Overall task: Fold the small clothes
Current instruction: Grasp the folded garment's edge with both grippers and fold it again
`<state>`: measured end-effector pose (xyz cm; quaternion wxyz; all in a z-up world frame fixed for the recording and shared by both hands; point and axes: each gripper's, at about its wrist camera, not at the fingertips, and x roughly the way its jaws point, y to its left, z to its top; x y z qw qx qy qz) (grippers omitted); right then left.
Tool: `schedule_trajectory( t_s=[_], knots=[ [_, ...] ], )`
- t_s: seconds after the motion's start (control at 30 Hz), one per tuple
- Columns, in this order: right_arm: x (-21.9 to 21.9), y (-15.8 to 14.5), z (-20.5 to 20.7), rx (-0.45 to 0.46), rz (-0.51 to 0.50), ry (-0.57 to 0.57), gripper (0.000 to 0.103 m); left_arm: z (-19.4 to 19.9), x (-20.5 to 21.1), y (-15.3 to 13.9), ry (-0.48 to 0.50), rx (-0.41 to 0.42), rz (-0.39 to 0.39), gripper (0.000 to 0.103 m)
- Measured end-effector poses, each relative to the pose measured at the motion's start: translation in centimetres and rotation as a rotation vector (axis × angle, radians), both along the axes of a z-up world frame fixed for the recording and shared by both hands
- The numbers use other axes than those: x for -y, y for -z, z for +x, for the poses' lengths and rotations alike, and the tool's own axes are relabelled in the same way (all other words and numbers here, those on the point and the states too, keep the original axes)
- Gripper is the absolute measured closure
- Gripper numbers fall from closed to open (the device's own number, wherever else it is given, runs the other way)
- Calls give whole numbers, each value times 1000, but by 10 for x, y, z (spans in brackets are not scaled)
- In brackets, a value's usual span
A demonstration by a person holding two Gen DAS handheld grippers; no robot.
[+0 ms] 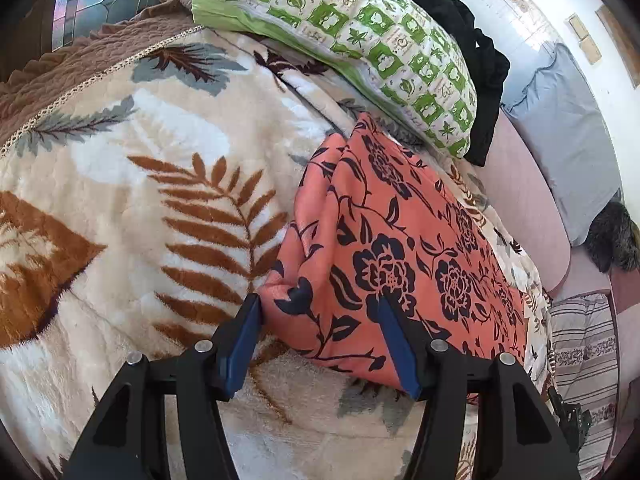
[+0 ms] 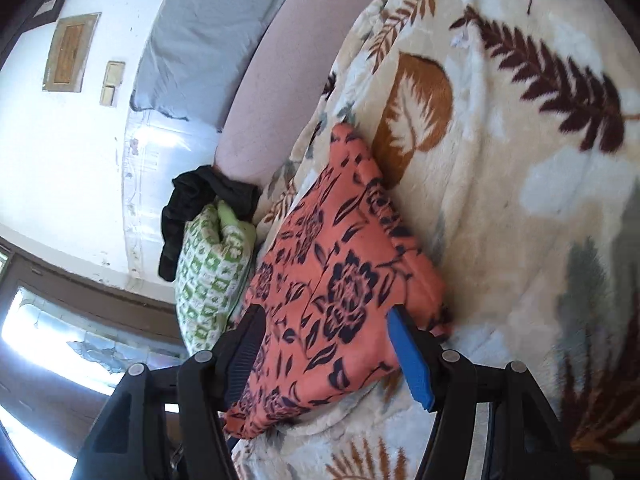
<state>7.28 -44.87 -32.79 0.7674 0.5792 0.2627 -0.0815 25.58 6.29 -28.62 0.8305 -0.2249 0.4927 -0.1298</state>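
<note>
A folded orange cloth with a dark flower print [image 1: 392, 240] lies on a cream leaf-pattern blanket [image 1: 140, 200]. My left gripper [image 1: 318, 308] stands open over the cloth's near corner: one blue pad is beside the cloth's left edge, the other is over its top, and neither presses on it. In the right wrist view the same orange cloth [image 2: 340, 280] lies between the fingers of my right gripper [image 2: 325, 316], which is open and reaches over the cloth's near end from the other side. The cloth runs under the black finger [image 2: 244, 344] there.
A green-and-white checked pillow [image 1: 360, 40] with a black garment [image 1: 476, 64] draped on it lies beyond the cloth. A grey pillow [image 1: 568, 132] and a pink sheet [image 1: 520, 200] are by the white wall. A brown quilted cover [image 1: 80, 60] borders the blanket.
</note>
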Motion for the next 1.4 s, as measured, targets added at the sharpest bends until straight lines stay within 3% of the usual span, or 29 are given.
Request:
schedule_trajectory(
  t_s=[0.07, 0.17, 0.27, 0.4, 0.57, 0.7, 0.73, 0.77, 0.8, 0.87, 0.97, 1.13, 1.3, 1.4],
  knots=[
    [6, 10, 2, -43, 35, 23, 35, -2, -1, 3, 0, -16, -13, 42],
    [4, 36, 14, -63, 142, -33, 35, -3, -2, 5, 6, -29, -35, 42],
    [-7, 26, 26, -51, 60, -59, 35, -3, 0, 12, 8, -57, -63, 40],
    [-21, 22, 38, 26, 61, -112, 35, 0, 2, 23, 30, -118, -221, 40],
    [-27, 34, 50, -37, 41, -136, 35, 9, 9, 33, 1, -136, -227, 38],
    [-31, 29, 53, -25, 3, -129, 36, 16, 13, 33, -61, -91, -239, 39],
    [-32, 28, 55, -21, -11, -132, 41, 17, 14, 34, -73, -83, -229, 49],
    [-33, 29, 59, -39, -30, -137, 63, 19, 16, 35, -83, -79, -208, 65],
    [-34, 30, 62, -61, -47, -136, 73, 22, 17, 37, -95, -77, -189, 71],
    [-35, 31, 63, -80, -65, -116, 76, 24, 14, 41, -114, -79, -209, 80],
    [-40, 14, 63, -67, -149, -112, 80, 22, 13, 38, -115, -57, -200, 86],
    [-51, -21, 53, -12, -304, -118, 82, 4, 12, 13, -82, 18, -204, 89],
    [-61, -49, 4, 31, -359, -95, 83, -55, -3, -12, -46, 66, -185, 89],
    [-63, -59, -34, 29, -352, -103, 83, -105, -14, -8, -26, 72, -152, 89]
  ],
)
